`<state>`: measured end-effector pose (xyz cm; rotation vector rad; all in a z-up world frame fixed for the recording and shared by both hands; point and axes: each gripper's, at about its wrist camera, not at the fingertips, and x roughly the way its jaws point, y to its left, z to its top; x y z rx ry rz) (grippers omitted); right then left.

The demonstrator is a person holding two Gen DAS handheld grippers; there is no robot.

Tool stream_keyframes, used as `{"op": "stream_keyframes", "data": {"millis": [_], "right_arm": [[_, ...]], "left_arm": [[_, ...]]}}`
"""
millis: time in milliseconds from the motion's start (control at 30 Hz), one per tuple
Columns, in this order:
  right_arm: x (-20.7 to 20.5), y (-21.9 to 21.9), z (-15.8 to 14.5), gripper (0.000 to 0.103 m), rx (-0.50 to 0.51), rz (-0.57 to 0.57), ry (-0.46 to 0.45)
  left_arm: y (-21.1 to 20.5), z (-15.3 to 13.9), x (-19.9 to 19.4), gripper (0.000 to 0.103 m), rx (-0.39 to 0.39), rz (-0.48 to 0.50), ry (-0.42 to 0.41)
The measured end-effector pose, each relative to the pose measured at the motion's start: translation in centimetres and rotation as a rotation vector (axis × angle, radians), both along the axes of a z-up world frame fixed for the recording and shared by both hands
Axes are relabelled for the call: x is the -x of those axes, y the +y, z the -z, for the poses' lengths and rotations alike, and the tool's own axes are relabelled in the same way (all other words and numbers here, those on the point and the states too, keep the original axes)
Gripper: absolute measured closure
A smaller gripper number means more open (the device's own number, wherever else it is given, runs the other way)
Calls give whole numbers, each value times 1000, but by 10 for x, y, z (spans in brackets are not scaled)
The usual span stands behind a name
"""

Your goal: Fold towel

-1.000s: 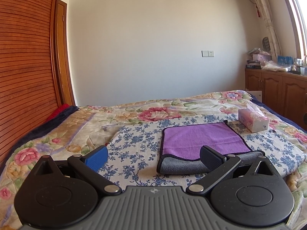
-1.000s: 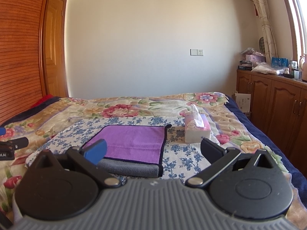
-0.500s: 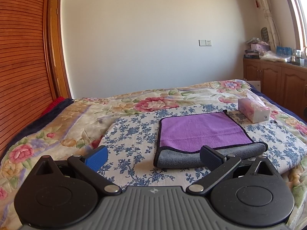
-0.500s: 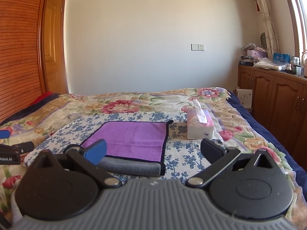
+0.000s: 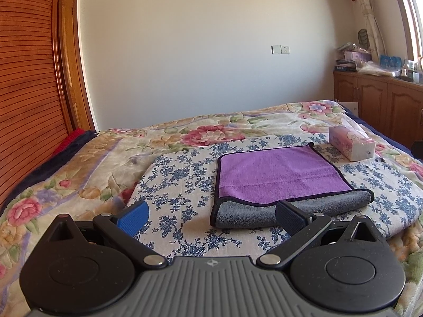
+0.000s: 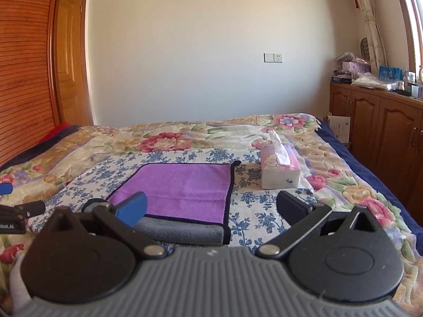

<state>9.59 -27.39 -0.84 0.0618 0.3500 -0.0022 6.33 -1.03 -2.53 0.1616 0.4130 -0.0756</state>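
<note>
On the bed (image 5: 79, 174), a blue-flowered cloth (image 5: 182, 174) carries the towel (image 5: 277, 171), purple side up, its near edge turned over to show grey. The left tongs (image 5: 211, 215) hang wide open and empty, the towel at 1 o'clock. The right tongs (image 6: 211, 206) gape just as wide, empty, the towel at 11 o'clock, a tissue box (image 6: 280, 174) at 1 o'clock just beside the towel's far right corner.
</note>
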Motion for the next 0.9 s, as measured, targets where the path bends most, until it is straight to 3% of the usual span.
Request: {"op": "stream_keyframes", "data": {"millis": [400,900], "right_arm": [[-21,-9,7,0,-39,7,45],[-50,-1,14,0,48,-25,81]], "left_arm": [[-5,2,-17,0,-13,17,5],[0,16,-60,0,-3,3,45]]}}
